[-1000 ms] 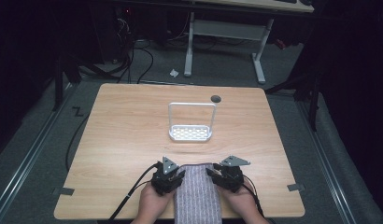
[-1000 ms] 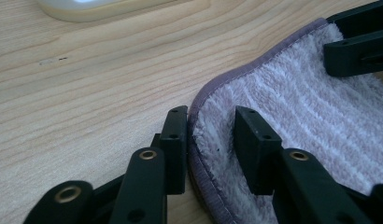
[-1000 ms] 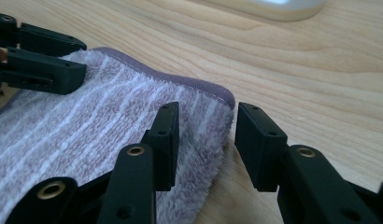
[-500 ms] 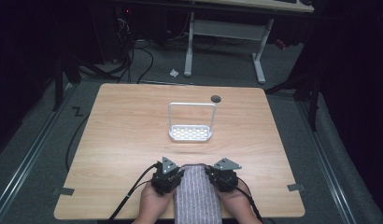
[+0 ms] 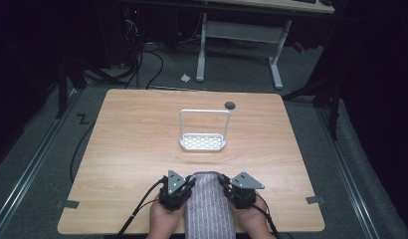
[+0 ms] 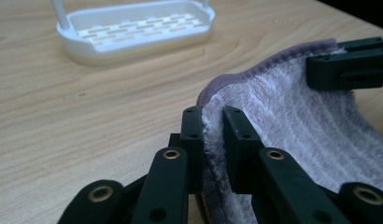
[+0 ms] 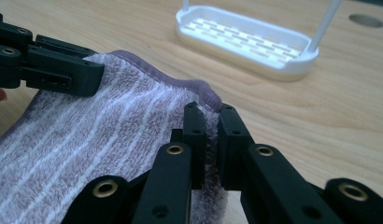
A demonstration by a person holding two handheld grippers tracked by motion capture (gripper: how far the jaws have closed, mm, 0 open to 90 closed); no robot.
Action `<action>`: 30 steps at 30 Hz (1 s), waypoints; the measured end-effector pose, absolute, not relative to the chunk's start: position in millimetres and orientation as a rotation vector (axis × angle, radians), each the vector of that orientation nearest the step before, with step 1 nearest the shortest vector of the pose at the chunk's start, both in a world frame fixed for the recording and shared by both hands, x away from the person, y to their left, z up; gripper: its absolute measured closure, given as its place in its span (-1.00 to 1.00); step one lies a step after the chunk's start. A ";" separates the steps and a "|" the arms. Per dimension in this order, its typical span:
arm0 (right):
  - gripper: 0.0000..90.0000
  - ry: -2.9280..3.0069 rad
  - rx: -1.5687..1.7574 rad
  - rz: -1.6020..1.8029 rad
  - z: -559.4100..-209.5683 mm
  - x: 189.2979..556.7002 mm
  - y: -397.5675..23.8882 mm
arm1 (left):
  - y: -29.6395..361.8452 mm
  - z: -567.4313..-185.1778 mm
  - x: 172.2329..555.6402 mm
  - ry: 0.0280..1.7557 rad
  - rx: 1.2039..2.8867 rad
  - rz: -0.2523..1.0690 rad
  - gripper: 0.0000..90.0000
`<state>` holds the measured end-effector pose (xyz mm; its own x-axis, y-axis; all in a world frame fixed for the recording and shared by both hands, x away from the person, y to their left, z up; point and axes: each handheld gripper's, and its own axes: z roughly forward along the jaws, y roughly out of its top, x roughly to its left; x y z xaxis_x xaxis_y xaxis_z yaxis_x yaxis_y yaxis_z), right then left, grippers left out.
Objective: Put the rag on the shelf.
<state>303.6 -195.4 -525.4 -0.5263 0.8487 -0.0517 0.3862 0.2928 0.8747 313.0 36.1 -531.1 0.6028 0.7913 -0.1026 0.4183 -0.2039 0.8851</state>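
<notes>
Closed in on the towel's two far corners since the earlier frames: jaws of both grippers just drawn together, cloth pinched between them now.

Wooden table (image 5: 132,149), pale grain, round cable hole near the far edge. Lying at the near edge, between the person's hands and running off toward the bottom of the high view: a striped purple-grey towel (image 5: 208,206), plush, with a darker hem. Standing mid-table, well apart from the towel and beyond it: a white plastic rack (image 5: 203,142), slotted base with a tall hoop handle upright over it. Dark floor, cables and desk legs behind.

Left gripper (image 6: 212,123) clamped on the towel's far left corner, hem squeezed between the black pads. Right gripper (image 7: 212,121) clamped likewise on the far right corner. Far edge bowed up slightly between the two grips in both gripper views.

Step in hand, by the look of it: the grasp, freshly made, lift not yet begun. Next move likely calls for raising both corners together, keeping the edge taut and level, then carrying it either forward toward the rack or back to fold. Risk: thick pile slipping from a shallow pinch.
</notes>
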 end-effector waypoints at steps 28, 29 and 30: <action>0.87 1.766 0.972 1.358 -449.6 328.0 -197.3 | 42.2 -447.0 335.5 0.876 1.637 0.630 0.78; 0.87 1.766 0.972 1.358 -449.6 328.0 -197.3 | 42.2 -447.0 335.5 0.876 1.637 0.630 0.78; 0.87 1.747 0.958 1.372 -442.9 326.7 -197.3 | 42.2 -442.7 334.3 0.865 1.626 0.640 0.78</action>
